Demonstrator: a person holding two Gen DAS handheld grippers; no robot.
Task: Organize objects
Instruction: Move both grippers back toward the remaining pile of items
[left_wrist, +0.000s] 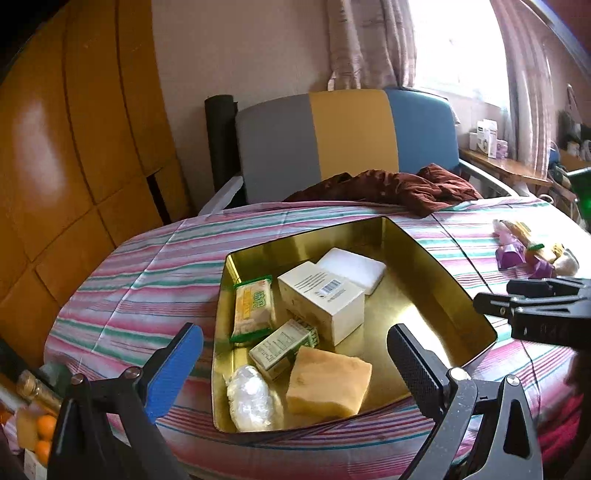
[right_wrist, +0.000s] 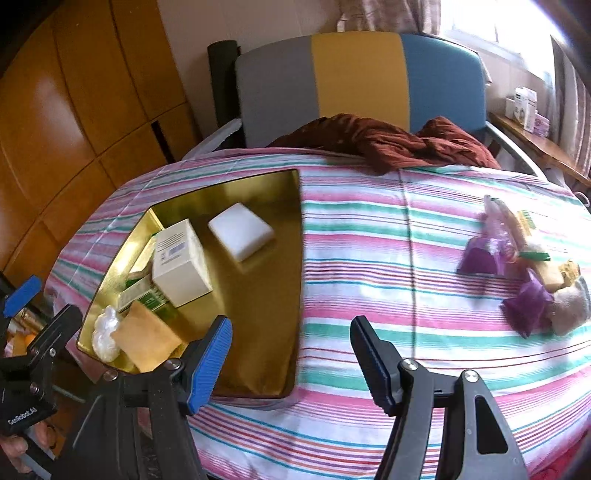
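Note:
A gold metal tray (left_wrist: 424, 258) (right_wrist: 266, 332) lies on the striped cloth. It holds a white box (left_wrist: 321, 299) (right_wrist: 181, 262), a white foam block (left_wrist: 354, 267) (right_wrist: 242, 230), a yellow sponge (left_wrist: 327, 382) (right_wrist: 146, 341), a green-edged packet (left_wrist: 253, 304), a small green carton (left_wrist: 282, 341) and a clear plastic bundle (left_wrist: 249, 397) (right_wrist: 105, 332). My left gripper (left_wrist: 295, 363) is open and empty above the tray's near edge. My right gripper (right_wrist: 291, 363) is open and empty over the tray's right edge. A loose pile of purple wrappers and snack packs (right_wrist: 524, 266) (left_wrist: 532, 253) lies to the right.
A dark red cloth (left_wrist: 388, 188) (right_wrist: 388, 144) lies at the far edge before a grey, yellow and blue chair (left_wrist: 347, 133). Wooden cabinets (left_wrist: 74, 147) stand left. Oranges (left_wrist: 44, 435) and a bottle sit low left. A shelf with boxes (left_wrist: 487, 138) is at right.

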